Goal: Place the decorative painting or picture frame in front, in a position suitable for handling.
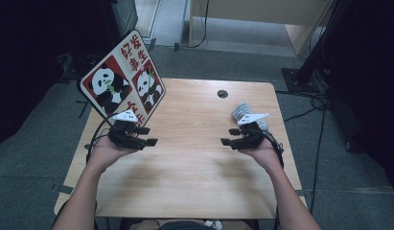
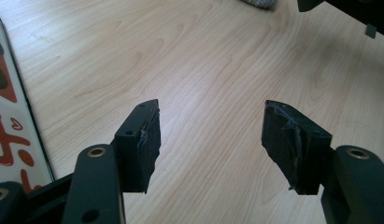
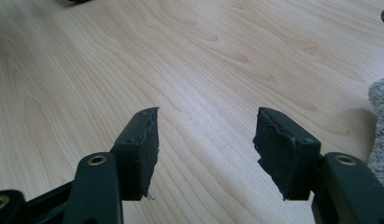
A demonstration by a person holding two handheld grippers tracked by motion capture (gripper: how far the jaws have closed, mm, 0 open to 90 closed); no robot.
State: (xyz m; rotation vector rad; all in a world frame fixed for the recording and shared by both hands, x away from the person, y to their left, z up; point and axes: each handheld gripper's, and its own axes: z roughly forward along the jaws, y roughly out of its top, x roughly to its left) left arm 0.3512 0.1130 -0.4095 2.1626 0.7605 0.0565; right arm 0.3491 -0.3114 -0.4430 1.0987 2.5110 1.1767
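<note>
Hovering low over the worktop point(image 1: 194, 163), the left tongs point(image 1: 147, 136) gape wide and grip nothing; the panda board point(image 1: 122, 79) leans just behind them, its edge point(image 2: 12, 121) running along their left in the left gripper view. Further right, the right tongs point(image 1: 227, 136) also stand wide and empty. Their own view shows the grey cloth point(image 3: 380, 126) just right of them; from above it lies just behind.

Tool point(image 3: 206, 140) agape above table point(image 3: 203, 56); perhaps grey cloth point(image 3: 380, 130) beside.
</note>
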